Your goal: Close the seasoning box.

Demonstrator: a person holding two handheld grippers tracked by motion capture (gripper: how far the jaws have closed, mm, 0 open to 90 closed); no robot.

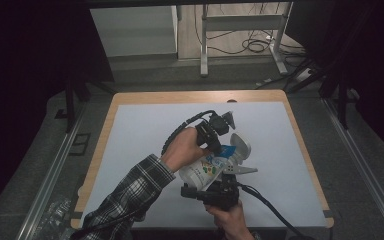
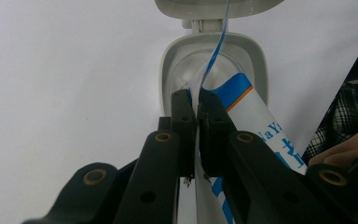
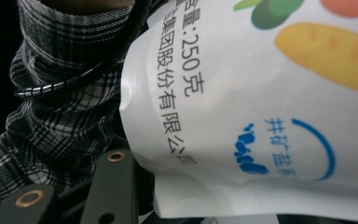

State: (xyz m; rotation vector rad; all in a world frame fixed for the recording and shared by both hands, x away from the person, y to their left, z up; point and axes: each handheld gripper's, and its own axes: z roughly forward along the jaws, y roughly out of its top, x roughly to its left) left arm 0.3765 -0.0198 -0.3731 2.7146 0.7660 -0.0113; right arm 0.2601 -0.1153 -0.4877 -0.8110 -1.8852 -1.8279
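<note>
White plastic pouch (image 1: 206, 171) with blue bands and printed vegetables is held tilted above the pale table mat (image 1: 130, 145), its torn top edge aimed into a grey hinged-lid plastic container (image 1: 240, 150) lying open just beyond it. At the left of the pouch, the left gripper (image 1: 221, 145) is seen clenched on the thin flap at the pouch's mouth (in the left gripper view the black jaws (image 2: 196, 126) meet with only film between them). Because so little film is pinched, the flap could be torn further or slipped out if it is pulled hard, and the mouth would then drop away from the container. Nearer the person than the container, the right gripper (image 1: 215, 192) is seen grasping the pouch's lower body, its jaws part-open around the bulk. If this end is raised too steeply, the contents could be sent out in a rush and spilled past the container's rim onto the mat. The container is held by nothing, so it could be nudged aside by the pouch.
</note>
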